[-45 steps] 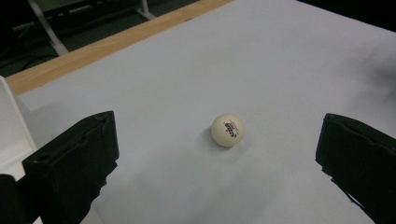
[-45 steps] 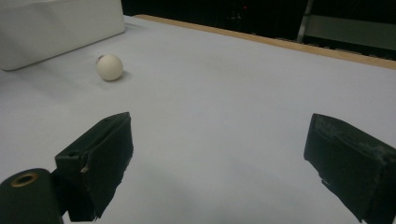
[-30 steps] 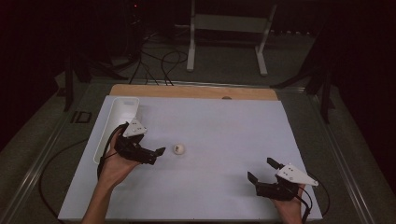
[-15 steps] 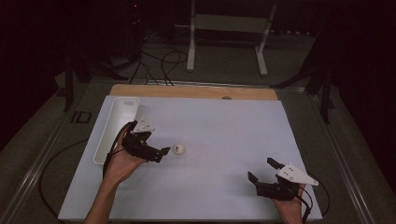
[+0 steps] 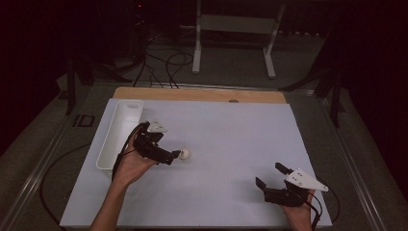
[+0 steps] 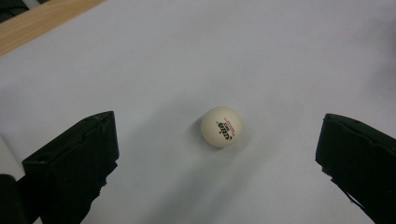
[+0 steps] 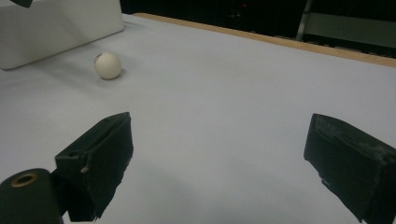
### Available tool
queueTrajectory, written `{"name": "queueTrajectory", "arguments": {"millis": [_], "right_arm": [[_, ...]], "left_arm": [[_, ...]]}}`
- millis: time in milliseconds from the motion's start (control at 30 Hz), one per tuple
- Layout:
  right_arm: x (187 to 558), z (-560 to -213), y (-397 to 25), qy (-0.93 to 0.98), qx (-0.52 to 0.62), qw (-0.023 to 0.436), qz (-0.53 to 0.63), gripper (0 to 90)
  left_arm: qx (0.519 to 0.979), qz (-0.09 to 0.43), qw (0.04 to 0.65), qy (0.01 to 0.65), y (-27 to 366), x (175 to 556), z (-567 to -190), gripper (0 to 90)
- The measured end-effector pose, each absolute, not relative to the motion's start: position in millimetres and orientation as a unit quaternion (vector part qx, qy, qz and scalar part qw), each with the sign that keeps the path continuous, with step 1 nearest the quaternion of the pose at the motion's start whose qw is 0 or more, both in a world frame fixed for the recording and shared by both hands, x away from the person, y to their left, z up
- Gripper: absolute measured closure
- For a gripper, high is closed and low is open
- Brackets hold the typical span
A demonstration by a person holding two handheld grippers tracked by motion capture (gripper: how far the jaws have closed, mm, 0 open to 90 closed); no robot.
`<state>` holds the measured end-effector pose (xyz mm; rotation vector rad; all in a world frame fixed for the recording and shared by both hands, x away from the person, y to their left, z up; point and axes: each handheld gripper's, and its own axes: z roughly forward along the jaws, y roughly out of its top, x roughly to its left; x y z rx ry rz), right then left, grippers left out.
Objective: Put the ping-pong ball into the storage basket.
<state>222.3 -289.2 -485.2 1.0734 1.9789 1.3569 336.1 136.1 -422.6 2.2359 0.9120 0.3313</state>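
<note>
A white ping-pong ball with a small red mark lies on the white table sheet, left of the middle. My left gripper is open just left of it, with one black jaw tip next to the ball. In the left gripper view the ball lies on the sheet between the two wide-apart jaws, touching neither. My right gripper stands open near the front right of the sheet with nothing between its jaws. From there the ball shows far off to the left.
A long white tray lies along the sheet's left edge, just behind the left hand; its wall shows in the right gripper view. A wooden strip runs along the far edge. Cables and a white stand are beyond the table.
The left gripper has moved forward and to the right, bringing its jaws up to the ball. The ball and the right gripper have stayed where they were.
</note>
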Motion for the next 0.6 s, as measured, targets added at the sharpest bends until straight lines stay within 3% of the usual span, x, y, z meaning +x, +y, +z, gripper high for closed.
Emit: {"name": "queueTrajectory", "arguments": {"millis": [600], "right_arm": [[222,-485,-289,0.729,0.395,0.252,0.499,7.6]], "left_arm": [[0.872,0.108,0.321,0.353,121,347,-429,0.0]]}}
